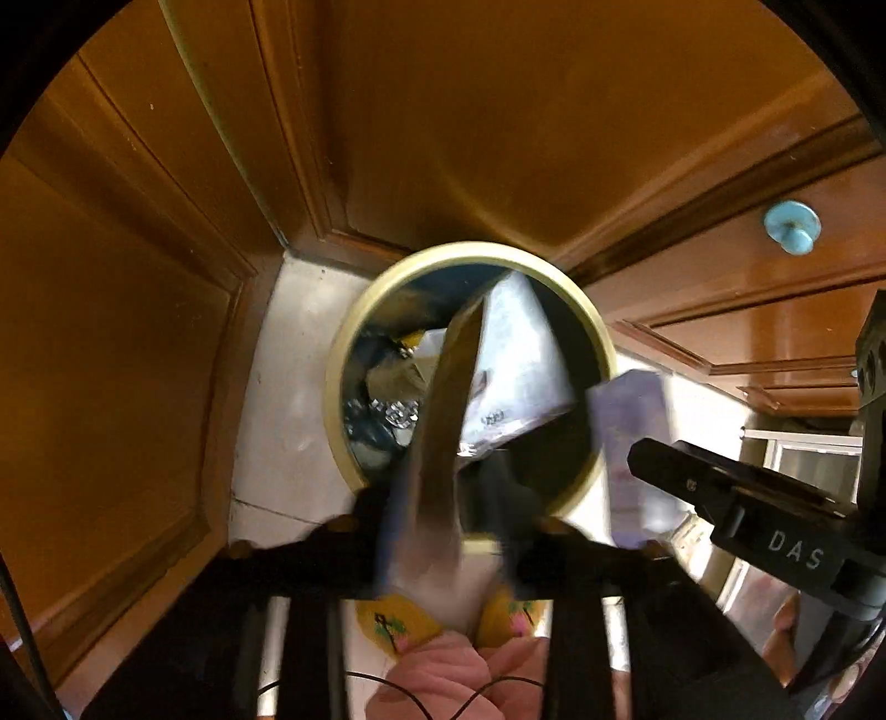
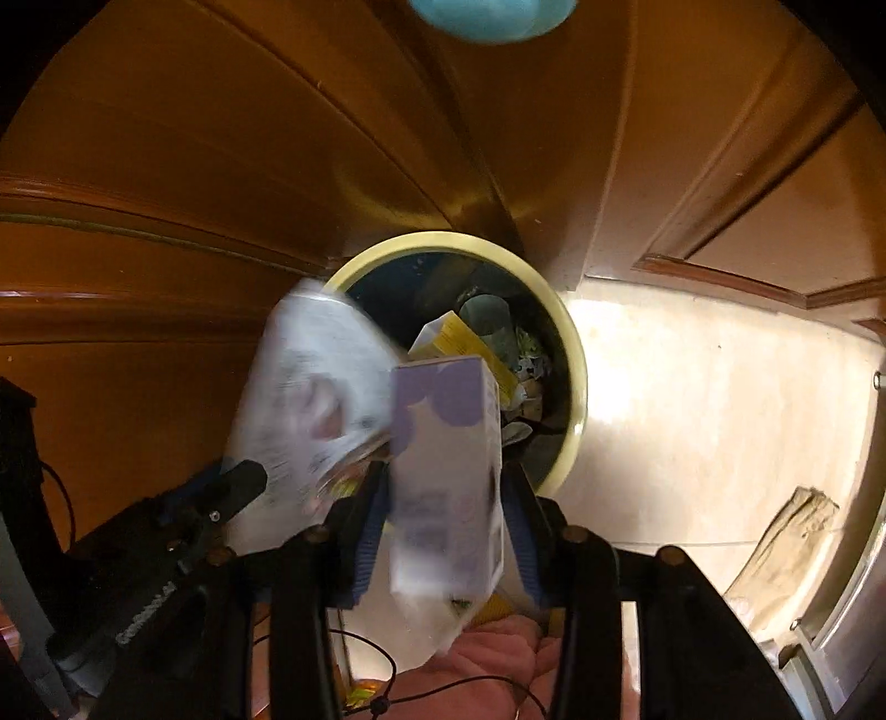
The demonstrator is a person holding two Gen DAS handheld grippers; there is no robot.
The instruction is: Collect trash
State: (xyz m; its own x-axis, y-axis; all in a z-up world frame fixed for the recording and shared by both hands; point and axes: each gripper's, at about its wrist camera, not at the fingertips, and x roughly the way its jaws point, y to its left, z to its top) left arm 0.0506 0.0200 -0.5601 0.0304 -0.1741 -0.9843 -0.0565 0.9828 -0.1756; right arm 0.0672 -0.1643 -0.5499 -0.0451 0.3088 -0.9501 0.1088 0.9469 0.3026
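A round bin with a pale yellow rim [image 1: 338, 354] [image 2: 576, 354] stands on the light floor against wooden cabinets, holding several pieces of trash. My left gripper [image 1: 443, 531] is shut on a white printed packet [image 1: 515, 354] that hangs blurred over the bin's mouth; the same packet [image 2: 310, 399] shows at the left in the right wrist view. My right gripper [image 2: 443, 526] is shut on a white and purple carton [image 2: 448, 443], held just above the bin's near rim. The carton [image 1: 631, 426] and the right gripper's body show at the right in the left wrist view.
Brown wooden cabinet doors [image 1: 498, 111] surround the bin on the far side and left. A light blue knob [image 1: 792, 224] [image 2: 487, 16] sticks out of one door. A crumpled brown bag [image 2: 786, 548] lies on the floor at the right, beside a metal-edged appliance [image 2: 864, 554].
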